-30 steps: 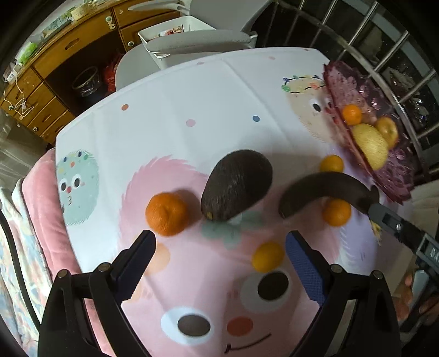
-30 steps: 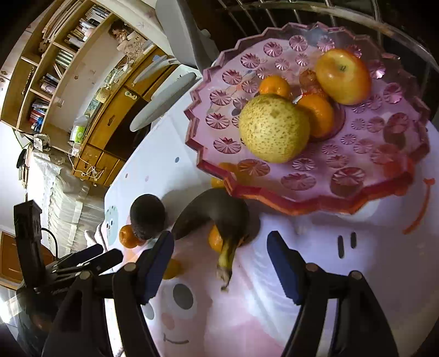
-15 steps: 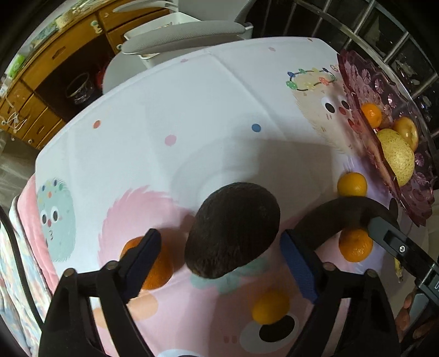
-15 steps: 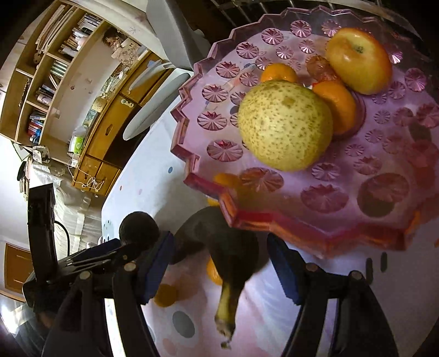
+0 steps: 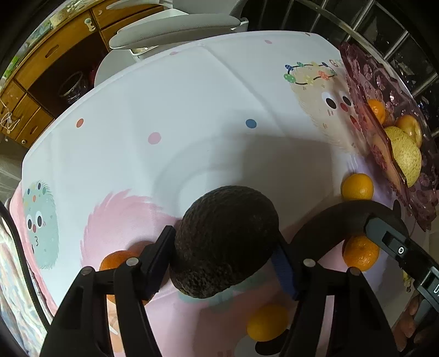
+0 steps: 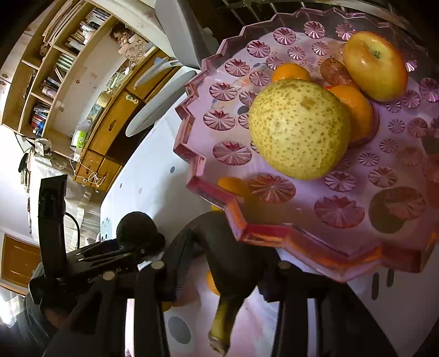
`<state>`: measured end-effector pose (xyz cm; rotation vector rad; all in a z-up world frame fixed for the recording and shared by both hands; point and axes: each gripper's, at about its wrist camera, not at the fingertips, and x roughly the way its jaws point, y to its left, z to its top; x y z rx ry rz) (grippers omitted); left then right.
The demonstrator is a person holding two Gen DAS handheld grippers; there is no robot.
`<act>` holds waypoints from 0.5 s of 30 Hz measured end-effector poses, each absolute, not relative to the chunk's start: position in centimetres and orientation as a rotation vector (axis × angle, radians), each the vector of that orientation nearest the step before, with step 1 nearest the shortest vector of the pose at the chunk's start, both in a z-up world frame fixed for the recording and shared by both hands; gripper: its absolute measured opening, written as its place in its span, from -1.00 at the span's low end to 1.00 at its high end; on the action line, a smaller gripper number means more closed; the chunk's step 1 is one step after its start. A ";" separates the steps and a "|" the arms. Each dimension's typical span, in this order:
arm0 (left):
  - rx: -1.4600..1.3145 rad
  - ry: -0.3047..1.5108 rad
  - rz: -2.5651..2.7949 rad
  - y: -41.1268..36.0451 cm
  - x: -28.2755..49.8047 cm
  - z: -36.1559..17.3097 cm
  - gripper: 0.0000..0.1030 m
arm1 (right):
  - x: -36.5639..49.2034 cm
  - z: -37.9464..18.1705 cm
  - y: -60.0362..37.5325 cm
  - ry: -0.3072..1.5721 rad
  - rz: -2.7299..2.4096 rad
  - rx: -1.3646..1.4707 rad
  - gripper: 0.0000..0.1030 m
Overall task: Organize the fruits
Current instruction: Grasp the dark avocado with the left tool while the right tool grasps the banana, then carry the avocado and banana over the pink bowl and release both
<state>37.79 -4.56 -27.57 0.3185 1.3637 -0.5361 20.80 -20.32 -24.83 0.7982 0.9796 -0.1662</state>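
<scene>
My left gripper (image 5: 222, 258) is shut on a dark avocado (image 5: 226, 241) low over the cartoon tablecloth. My right gripper (image 6: 219, 272) is shut on a blackened banana (image 6: 233, 269), beside the pink glass fruit plate (image 6: 208, 189). The plate holds a speckled pear (image 6: 299, 129), an apple (image 6: 374, 66) and oranges (image 6: 354, 107). Loose oranges lie on the cloth: one left of the avocado (image 5: 118, 259), one by the plate (image 5: 356, 186), one under the banana (image 5: 360, 252) and a small one below (image 5: 267, 321).
A white chair (image 5: 175, 24) stands at the table's far edge, with wooden drawers (image 5: 55, 68) behind. A metal railing (image 5: 384, 33) runs behind the plate. A bookshelf (image 6: 55, 68) shows in the right wrist view.
Both grippers moved in and closed: the left onto the avocado, the right onto the banana. The plate now looms closer in the right wrist view.
</scene>
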 end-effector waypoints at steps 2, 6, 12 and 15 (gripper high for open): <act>0.301 1.365 -0.534 -4.3 37.8 -27.5 0.27 | 20.7 -24.6 -20.2 0.974 -0.164 0.791 -0.30; 0.274 1.353 -0.536 -3.7 37.5 -27.2 0.23 | 20.4 -23.8 -19.6 0.960 -0.156 0.769 -0.36; 0.215 1.304 -0.555 -2.9 36.1 -25.0 0.08 | 20.0 -22.6 -18.7 0.942 -0.147 0.741 -0.42; 0.210 1.293 -0.558 -2.5 35.2 -24.1 0.08 | 19.6 -21.9 -18.2 0.929 -0.148 0.723 -0.44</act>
